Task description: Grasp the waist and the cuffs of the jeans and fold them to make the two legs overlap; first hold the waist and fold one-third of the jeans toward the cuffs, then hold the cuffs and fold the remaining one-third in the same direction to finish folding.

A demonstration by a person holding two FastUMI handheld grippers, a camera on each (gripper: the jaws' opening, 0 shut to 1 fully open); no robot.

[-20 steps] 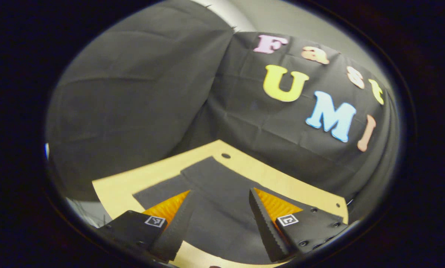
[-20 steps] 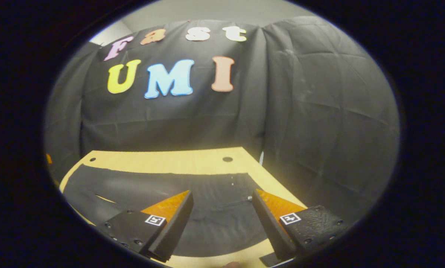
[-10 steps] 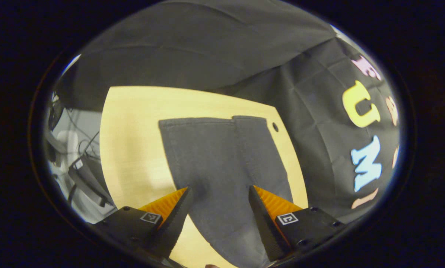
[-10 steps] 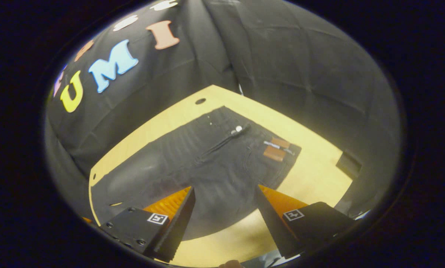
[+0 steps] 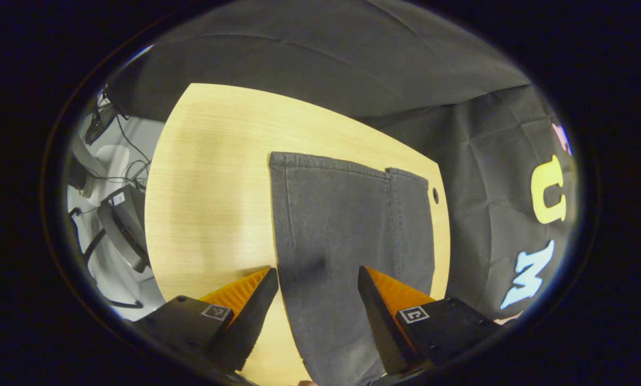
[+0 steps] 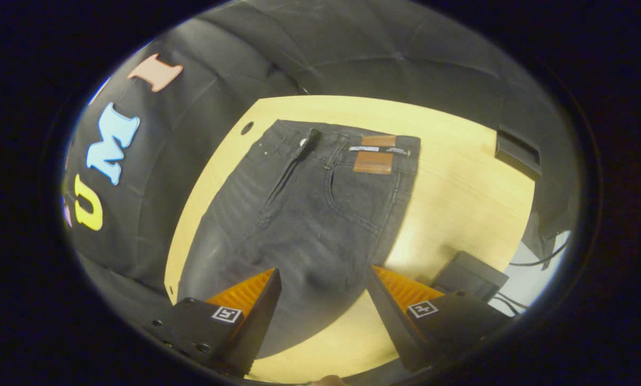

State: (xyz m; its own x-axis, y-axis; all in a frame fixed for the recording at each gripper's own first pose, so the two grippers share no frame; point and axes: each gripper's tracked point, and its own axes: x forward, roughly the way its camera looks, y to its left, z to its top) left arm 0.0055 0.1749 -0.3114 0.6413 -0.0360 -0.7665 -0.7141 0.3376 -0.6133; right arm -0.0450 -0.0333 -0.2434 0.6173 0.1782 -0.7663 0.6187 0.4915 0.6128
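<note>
A pair of dark jeans (image 6: pixel 304 214) is laid flat on a light wooden table (image 6: pixel 459 187), the two legs side by side and not overlapped. In the right gripper view the waist (image 6: pixel 347 140) is seen at the far end of the garment, with a brown patch (image 6: pixel 373 162) sewn just below the waistband and the fly (image 6: pixel 293 171) running down to its left. A small hole (image 6: pixel 247 127) in the tabletop is seen just left of the waist. A dark box (image 6: pixel 517 153) is placed at the far right edge of the table.

The right gripper (image 6: pixel 323 311) is held above the upper legs, its fingers spread wide, nothing being pinched between them.

In the left gripper view the cuffs (image 5: pixel 347 167) are seen at the far end of the legs, lined up almost evenly, with bare table to their left. The right cuff is found close to a hole (image 5: pixel 435 195) near the table's right edge. The left gripper (image 5: pixel 317 316) is held over the near part of the legs, fingers likewise spread apart and free of the cloth. Cables (image 5: pixel 122 166) and dark equipment (image 5: pixel 124 228) are seen beyond the table's left edge.
</note>
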